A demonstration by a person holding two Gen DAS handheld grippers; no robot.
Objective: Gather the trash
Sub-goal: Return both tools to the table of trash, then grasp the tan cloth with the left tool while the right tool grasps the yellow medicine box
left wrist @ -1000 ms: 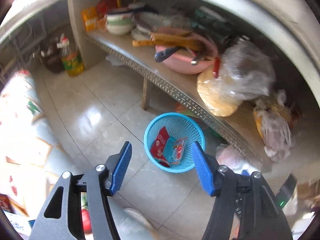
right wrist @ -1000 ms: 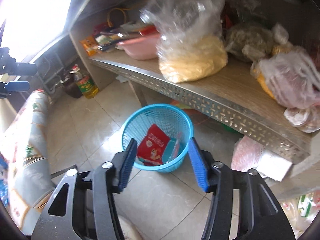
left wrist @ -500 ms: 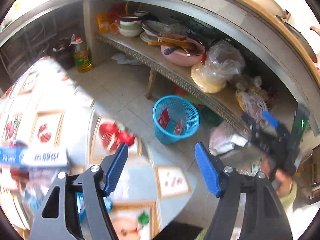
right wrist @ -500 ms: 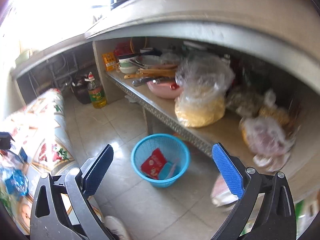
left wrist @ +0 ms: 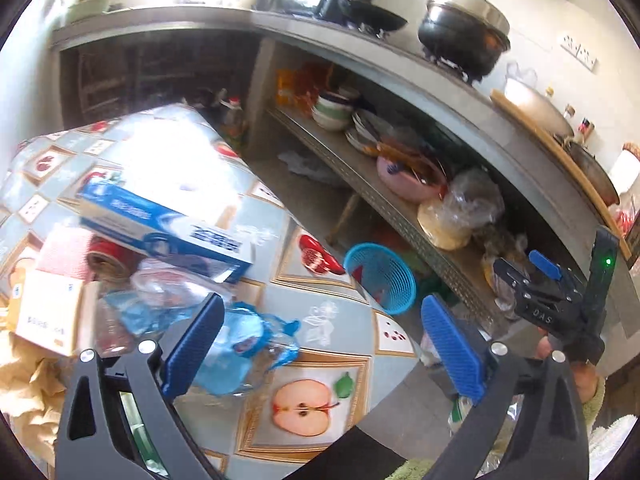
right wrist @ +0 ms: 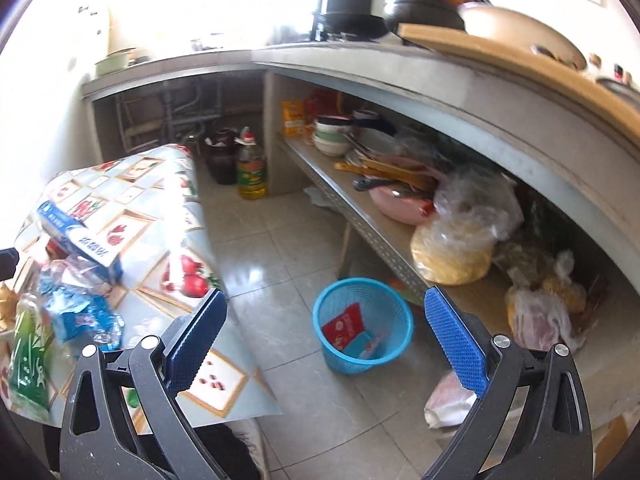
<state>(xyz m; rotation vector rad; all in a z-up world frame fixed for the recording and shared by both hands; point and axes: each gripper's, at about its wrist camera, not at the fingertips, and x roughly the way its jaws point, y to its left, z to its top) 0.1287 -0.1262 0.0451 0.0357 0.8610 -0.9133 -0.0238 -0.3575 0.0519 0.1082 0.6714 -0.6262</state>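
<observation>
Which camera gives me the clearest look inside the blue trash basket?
The right wrist view: the blue trash basket shows its open mouth, with a red packet inside. The left wrist view shows it smaller, partly hidden behind the table edge.

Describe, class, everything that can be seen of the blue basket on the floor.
The blue basket is a small round bin of bright blue plastic mesh, wider at the rim than the base. It stands upright on the pale tiled floor, in front of the low metal shelf. Inside lie a red wrapper and some bluish packaging. Nothing grips it.
</observation>
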